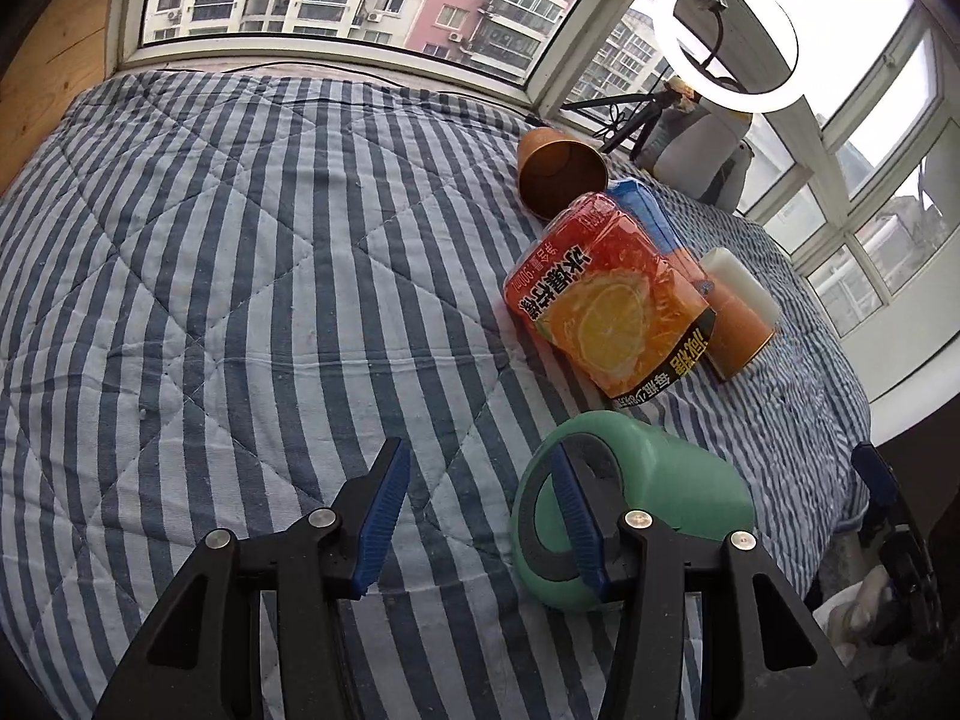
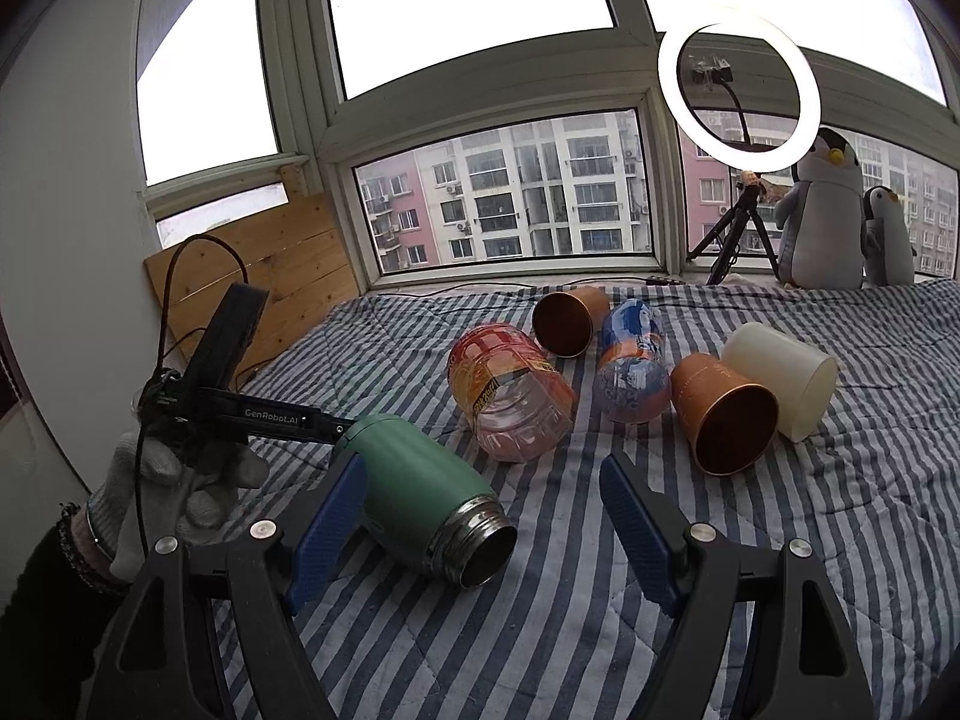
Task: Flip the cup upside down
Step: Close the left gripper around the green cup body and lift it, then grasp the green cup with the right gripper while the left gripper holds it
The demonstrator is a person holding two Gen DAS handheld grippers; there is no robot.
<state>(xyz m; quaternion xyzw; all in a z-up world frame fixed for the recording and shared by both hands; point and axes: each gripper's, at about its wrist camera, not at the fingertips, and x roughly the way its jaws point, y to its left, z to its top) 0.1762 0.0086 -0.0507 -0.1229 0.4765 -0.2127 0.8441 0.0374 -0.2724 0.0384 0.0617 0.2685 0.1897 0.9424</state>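
Observation:
A green insulated cup (image 2: 420,492) lies on its side on the striped bedspread, its steel mouth toward the right wrist camera. In the left wrist view its base end (image 1: 630,510) faces me. My left gripper (image 1: 480,516) is open, its right finger in front of the cup's base, its left finger over bare quilt. My right gripper (image 2: 480,528) is open, with the cup's mouth end between its fingers. The left gripper also shows in the right wrist view (image 2: 288,420), reaching the cup's far end.
Lying on the quilt are an orange juice bottle (image 2: 510,396), a blue bottle (image 2: 633,366), two copper cups (image 2: 723,414) (image 2: 567,321) and a white cup (image 2: 780,378). A ring light (image 2: 739,90) and plush penguins (image 2: 828,210) stand at the window.

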